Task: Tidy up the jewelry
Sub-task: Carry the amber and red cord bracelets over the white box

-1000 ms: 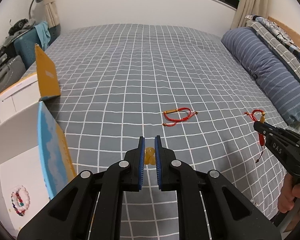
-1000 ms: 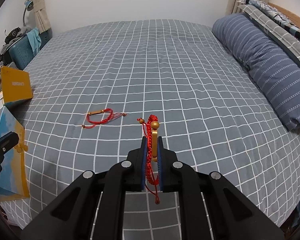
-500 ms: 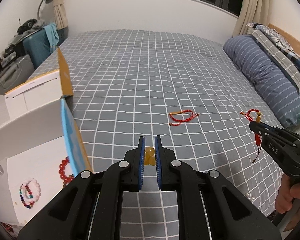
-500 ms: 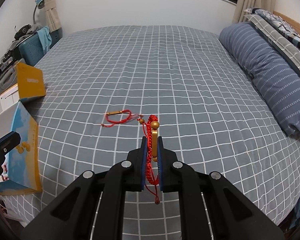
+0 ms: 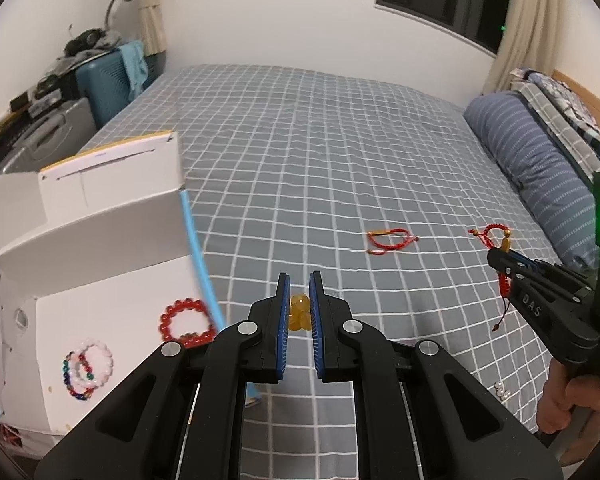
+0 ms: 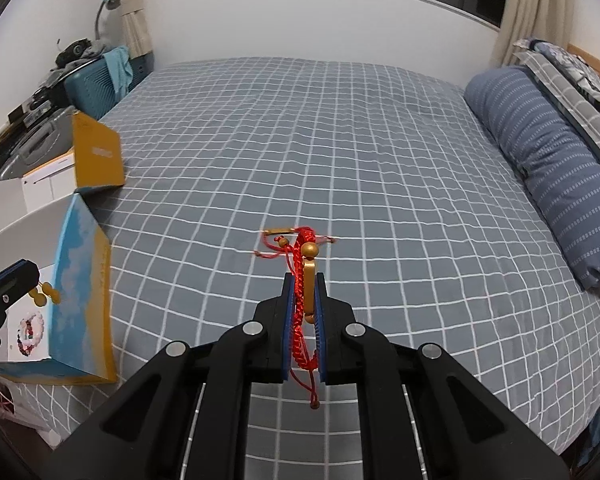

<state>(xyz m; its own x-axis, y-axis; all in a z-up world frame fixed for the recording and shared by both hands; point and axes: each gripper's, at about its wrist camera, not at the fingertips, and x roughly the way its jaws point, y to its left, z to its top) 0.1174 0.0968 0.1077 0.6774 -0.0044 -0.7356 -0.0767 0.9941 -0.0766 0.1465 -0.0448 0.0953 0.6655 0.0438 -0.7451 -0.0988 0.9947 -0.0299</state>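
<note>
My left gripper (image 5: 299, 286) is shut on an amber bead bracelet (image 5: 299, 314) and holds it above the bed, just right of the open white box (image 5: 100, 232). The box holds a red bead bracelet (image 5: 186, 320) and a pink and multicolour bead bracelet (image 5: 86, 368). My right gripper (image 6: 304, 286) is shut on a red cord bracelet with a gold bar (image 6: 309, 280), held above the bed; it also shows in the left wrist view (image 5: 496, 256). A second red cord bracelet (image 5: 390, 240) lies on the grey checked bedspread (image 6: 380, 160).
The box with its blue and yellow wall (image 6: 82, 280) stands at the bed's left edge. A striped blue pillow (image 6: 552, 168) lies along the right. Suitcases and clutter (image 5: 60, 92) stand beyond the left side. Small pearl beads (image 5: 500, 390) lie on the bedspread near the right hand.
Both grippers have moved left toward the box, still gripping their bracelets. The box's inside and its bead bracelets have come into the left wrist view.
</note>
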